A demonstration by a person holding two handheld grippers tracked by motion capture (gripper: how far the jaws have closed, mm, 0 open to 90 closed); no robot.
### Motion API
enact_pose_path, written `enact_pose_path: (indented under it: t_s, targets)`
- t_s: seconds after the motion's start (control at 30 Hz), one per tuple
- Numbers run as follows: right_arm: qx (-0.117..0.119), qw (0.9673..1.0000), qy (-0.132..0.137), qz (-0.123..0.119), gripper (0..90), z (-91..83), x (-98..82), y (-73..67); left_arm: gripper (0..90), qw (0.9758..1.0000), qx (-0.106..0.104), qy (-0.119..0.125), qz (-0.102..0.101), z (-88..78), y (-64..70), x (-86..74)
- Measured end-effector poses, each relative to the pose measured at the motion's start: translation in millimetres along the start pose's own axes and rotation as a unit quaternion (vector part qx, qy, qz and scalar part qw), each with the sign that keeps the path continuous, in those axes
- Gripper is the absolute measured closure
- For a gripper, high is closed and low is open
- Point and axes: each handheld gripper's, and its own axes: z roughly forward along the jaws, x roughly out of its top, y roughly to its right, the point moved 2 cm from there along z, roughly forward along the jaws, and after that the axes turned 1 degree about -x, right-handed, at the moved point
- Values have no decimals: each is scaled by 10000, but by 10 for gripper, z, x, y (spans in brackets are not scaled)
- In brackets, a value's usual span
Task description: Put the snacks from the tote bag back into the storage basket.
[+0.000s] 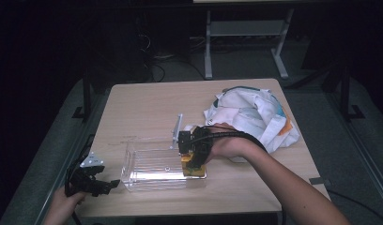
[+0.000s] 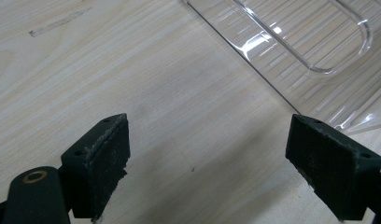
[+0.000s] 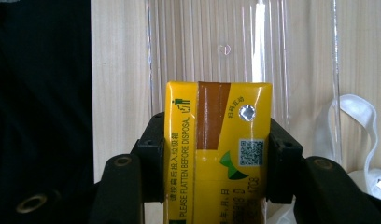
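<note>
The yellow drink carton (image 3: 219,154) sits squeezed between the jaws of the right hand-held gripper (image 3: 216,161), just over the near right end of the clear plastic box (image 1: 152,164) at the lower middle of the high view. It looks held that way so it can go into the box. The right gripper view shows its printed top and foil straw hole. The left hand-held gripper (image 2: 221,163) waits wide and empty over the bench (image 2: 132,70), beside the box. A white bag (image 1: 253,117) lies behind.

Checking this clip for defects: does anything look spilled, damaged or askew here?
Nothing stands out. The yellow carton sits square in the right gripper over the clear bin; the white bag lies crumpled behind, nothing spilled.
</note>
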Motion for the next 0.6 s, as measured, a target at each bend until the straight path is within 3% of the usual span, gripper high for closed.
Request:
enact_pose_path:
  t_s: [0.6]
  targets:
    - [104,9998,-157,-44,516,226,-38,-38,137,10000,-11,-30,-15,-1,5,-2]
